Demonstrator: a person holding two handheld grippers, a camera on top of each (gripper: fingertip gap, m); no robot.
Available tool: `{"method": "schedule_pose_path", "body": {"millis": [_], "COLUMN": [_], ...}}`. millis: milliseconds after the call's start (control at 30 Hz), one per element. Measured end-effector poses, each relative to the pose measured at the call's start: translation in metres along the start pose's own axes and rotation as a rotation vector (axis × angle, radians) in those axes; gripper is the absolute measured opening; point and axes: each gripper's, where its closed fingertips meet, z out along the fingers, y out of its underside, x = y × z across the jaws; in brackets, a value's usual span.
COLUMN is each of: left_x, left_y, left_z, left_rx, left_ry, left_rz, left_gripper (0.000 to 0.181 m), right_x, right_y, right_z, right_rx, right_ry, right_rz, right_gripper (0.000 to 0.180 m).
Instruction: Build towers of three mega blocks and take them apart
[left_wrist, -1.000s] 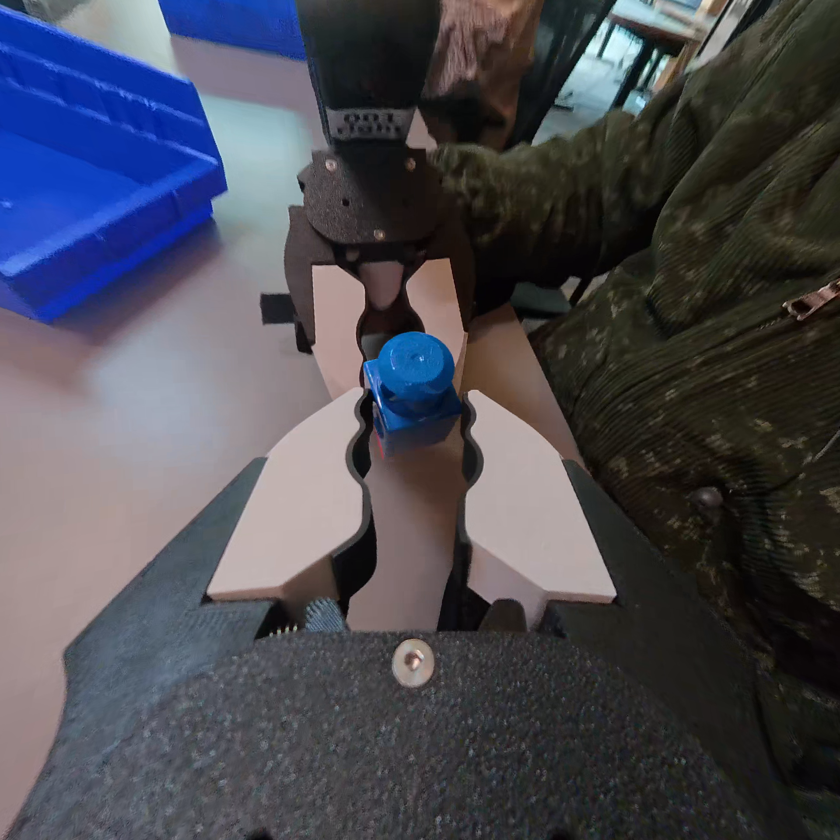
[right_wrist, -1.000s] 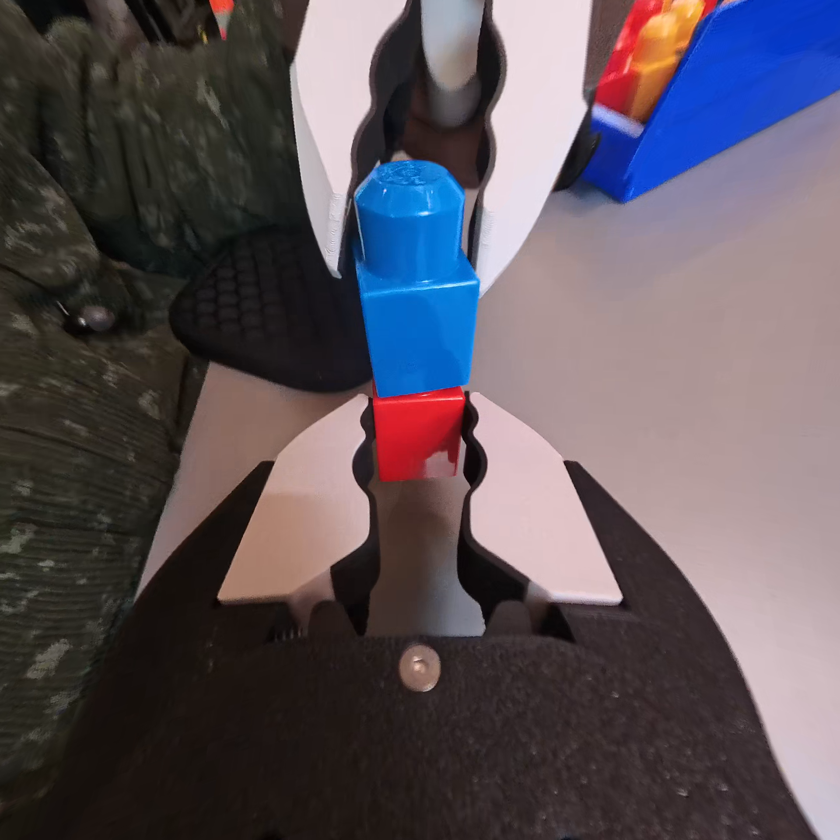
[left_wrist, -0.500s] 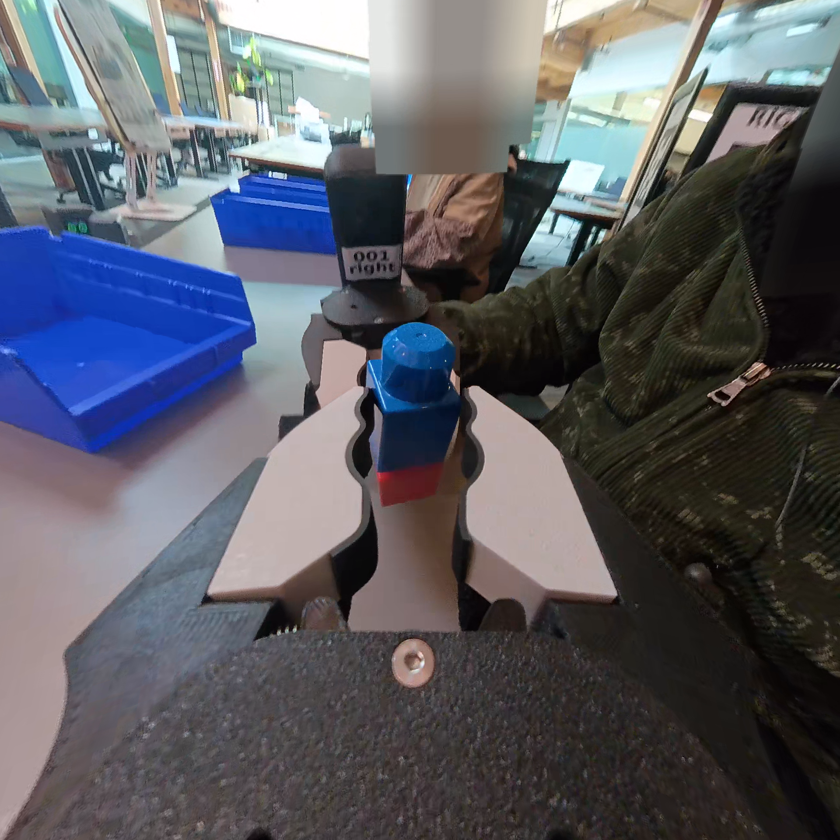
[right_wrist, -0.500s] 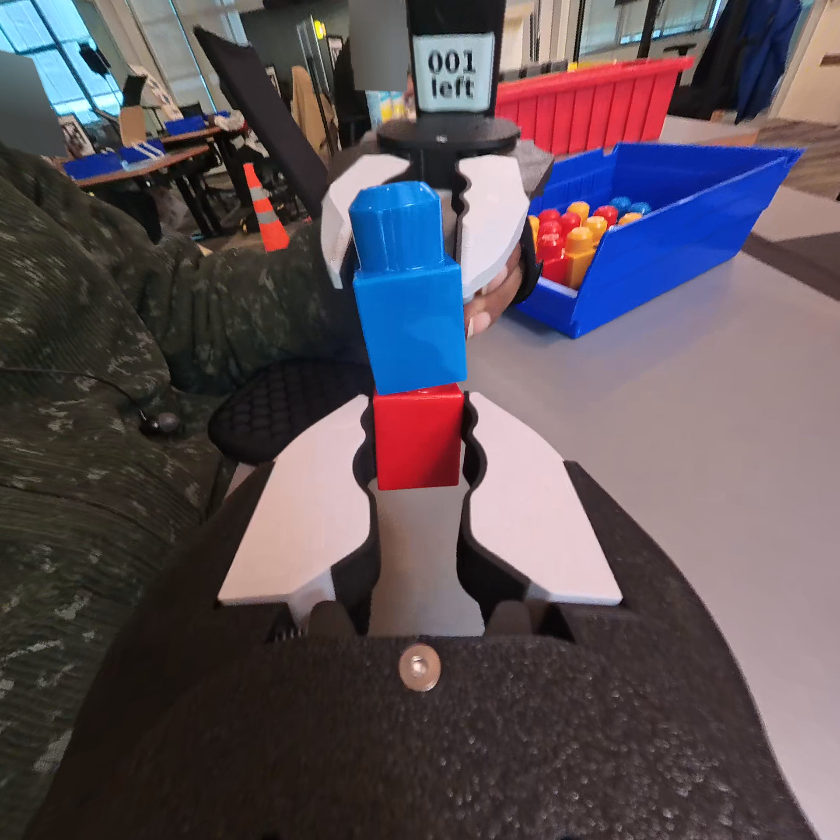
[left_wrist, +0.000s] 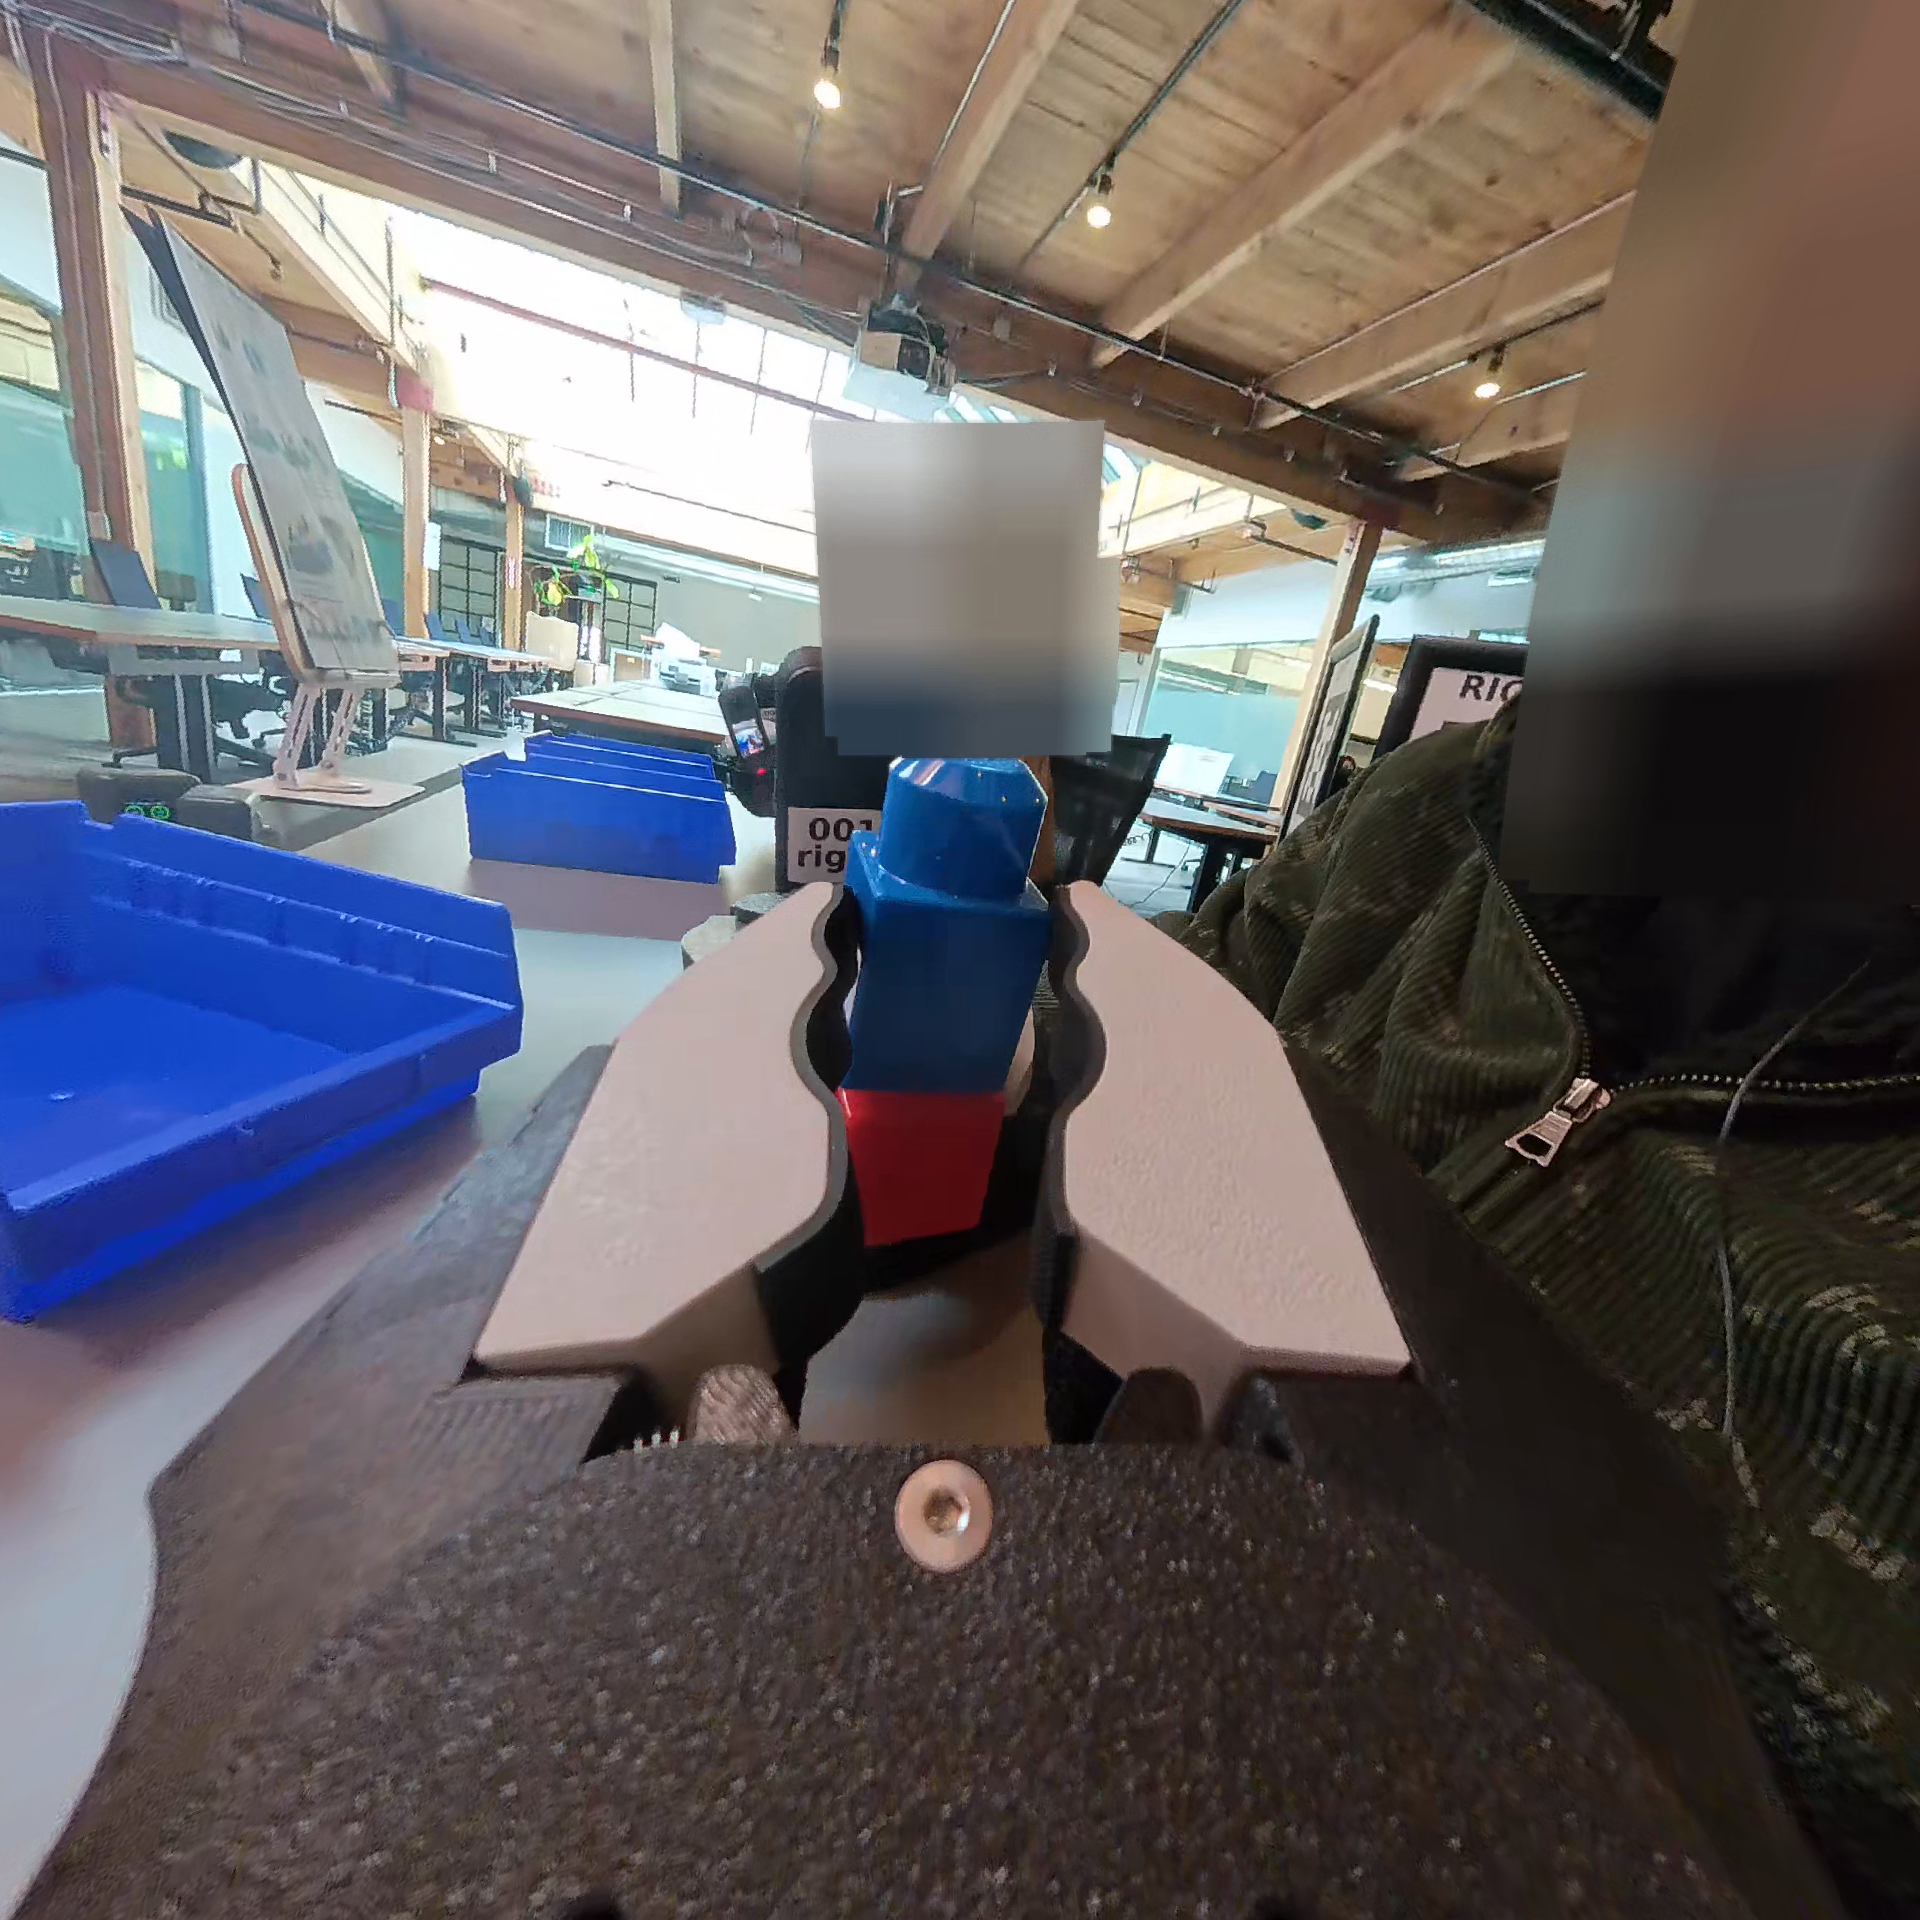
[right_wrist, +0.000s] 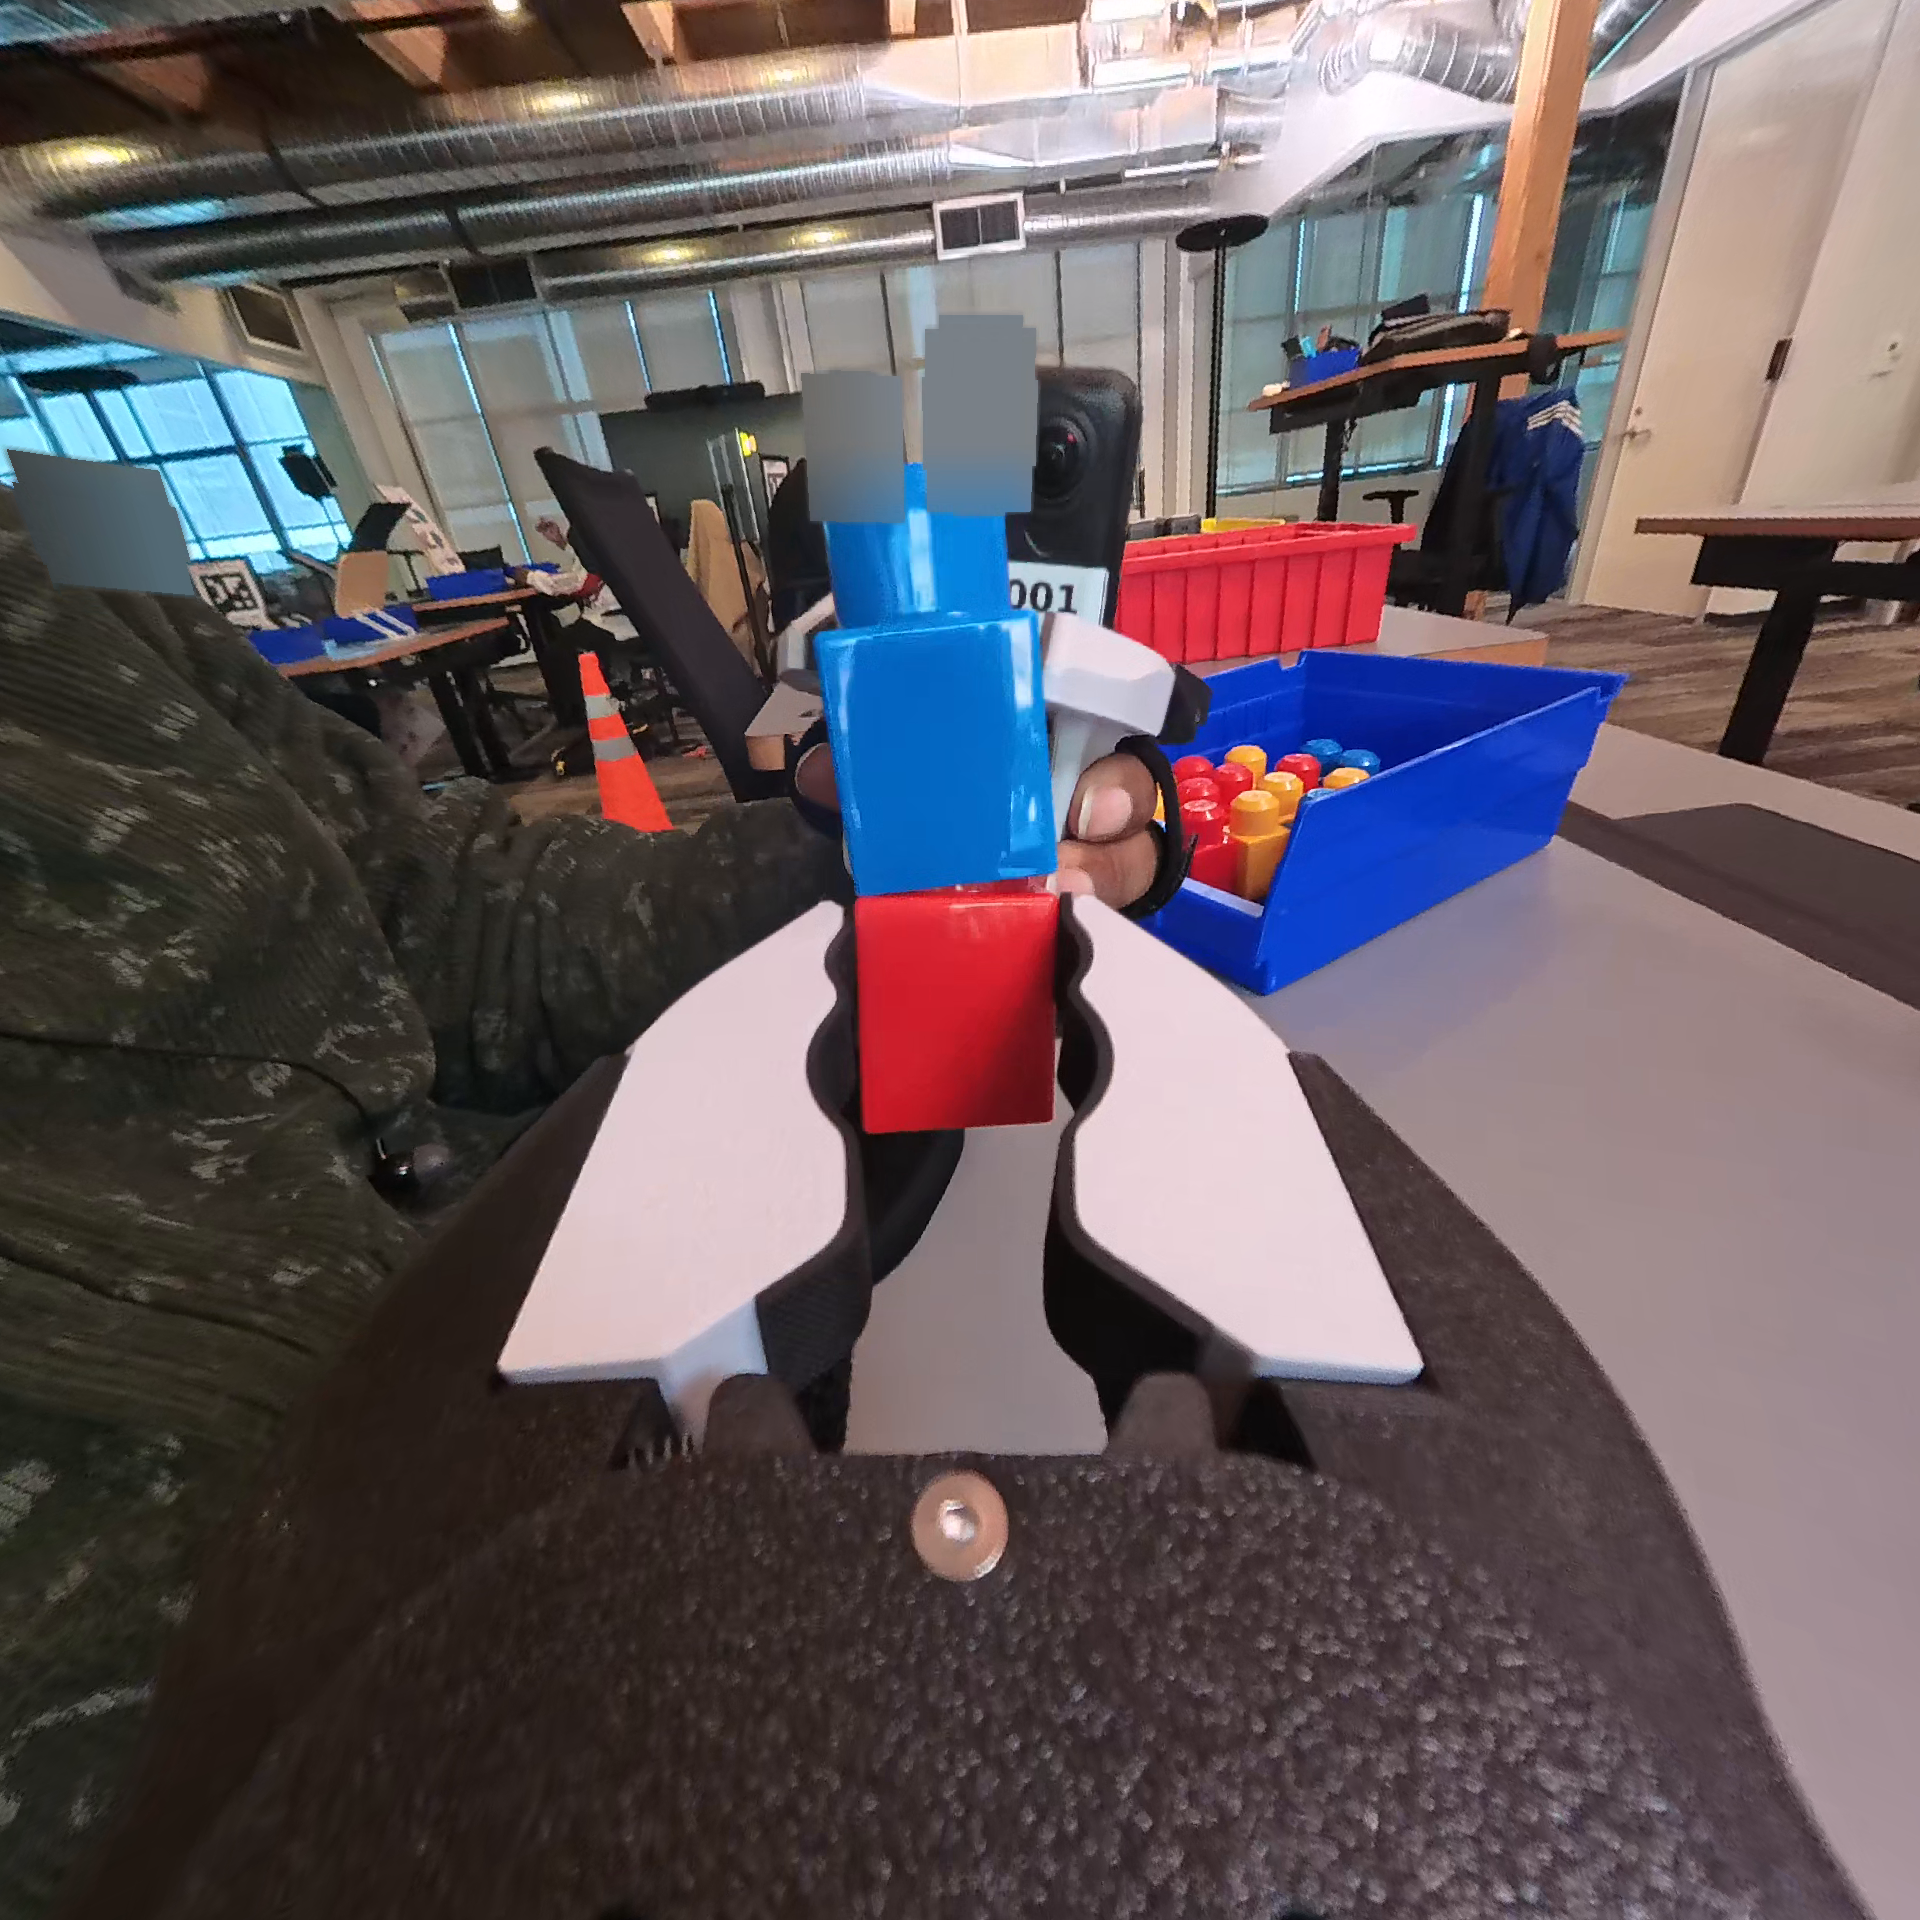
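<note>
A blue block (right_wrist: 935, 748) sits stacked on a red block (right_wrist: 956, 1018), held in the air between the two grippers, which face each other. My right gripper (right_wrist: 956, 914) is shut on the red block. My left gripper (left_wrist: 940, 904) is shut on the blue block (left_wrist: 940, 977), with the red block (left_wrist: 920, 1164) just below it. The left gripper's white fingers (right_wrist: 1107, 675) show behind the blue block in the right wrist view. The right gripper's black body (left_wrist: 816, 831) shows behind the stack in the left wrist view. The two blocks look joined.
An empty blue bin (left_wrist: 208, 1060) stands on the grey table to the left, another blue bin (left_wrist: 592, 821) farther back. A blue bin (right_wrist: 1434, 831) holds several red, yellow and blue blocks; a red bin (right_wrist: 1247, 592) is behind it. A person's green sleeve (right_wrist: 260, 883) is close. Spacing between my two grippers at the tips: around 4 cm.
Both grippers have tilted up from facing the table to level, raising the blue-on-red stack. Both grips are unchanged and the blocks stay together.
</note>
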Motion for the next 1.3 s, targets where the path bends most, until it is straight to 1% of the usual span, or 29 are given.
{"method": "schedule_pose_path", "body": {"millis": [100,233,333,533,633,700,733,833,967,1033,1100,1167,1200,1300], "left_x": [-0.002,-0.007,-0.016,-0.020,-0.021,-0.022,-0.023,-0.025,-0.026,-0.026,-0.026,-0.027,-0.028,-0.028], "left_y": [-0.002,-0.001,0.013,0.024,0.018,0.017,0.018,0.019,0.015,0.013,0.011,0.012,0.013,0.011], "left_z": [-0.002,-0.003,-0.002,0.006,0.003,0.001,0.001,0.001,0.001,0.000,-0.002,-0.003,-0.003,-0.001], "left_rx": [0.023,0.031,-0.076,-0.143,-0.110,-0.103,-0.103,-0.113,-0.075,-0.055,-0.052,-0.055,-0.059,-0.037], "left_ry": [-0.012,-0.049,-0.141,-0.182,-0.192,-0.201,-0.206,-0.219,-0.214,-0.213,-0.204,-0.210,-0.213,-0.211], "left_rz": [-0.007,0.003,0.104,0.139,0.138,0.144,0.150,0.150,0.109,0.092,0.076,0.077,0.077,0.058], "left_gripper": [0.036,0.035,0.035,0.045,0.046,0.037,0.036,0.036,0.036,0.036,0.035,0.036,0.036,0.036], "right_x": [0.001,0.006,0.010,0.013,0.014,0.014,0.014,0.015,0.015,0.018,0.019,0.018,0.017,0.019], "right_y": [-0.005,-0.004,-0.007,0.002,0.007,0.009,0.011,0.013,0.009,0.012,0.018,0.024,0.027,0.027], "right_z": [-0.003,-0.005,-0.007,-0.006,-0.005,-0.004,-0.004,-0.003,-0.003,-0.003,-0.002,-0.002,-0.001,-0.001], "right_rx": [0.027,0.015,0.026,-0.036,-0.067,-0.080,-0.091,-0.097,-0.072,-0.092,-0.130,-0.165,-0.182,-0.195], "right_ry": [-0.002,0.031,0.031,0.052,0.057,0.060,0.062,0.067,0.066,0.078,0.079,0.071,0.063,0.099], "right_rz": [0.018,-0.005,0.025,0.008,0.002,-0.002,-0.006,-0.006,0.009,0.002,0.001,-0.005,-0.007,-0.038], "right_gripper": [0.036,0.036,0.036,0.036,0.036,0.036,0.036,0.036,0.037,0.045,0.048,0.045,0.039,0.037]}}
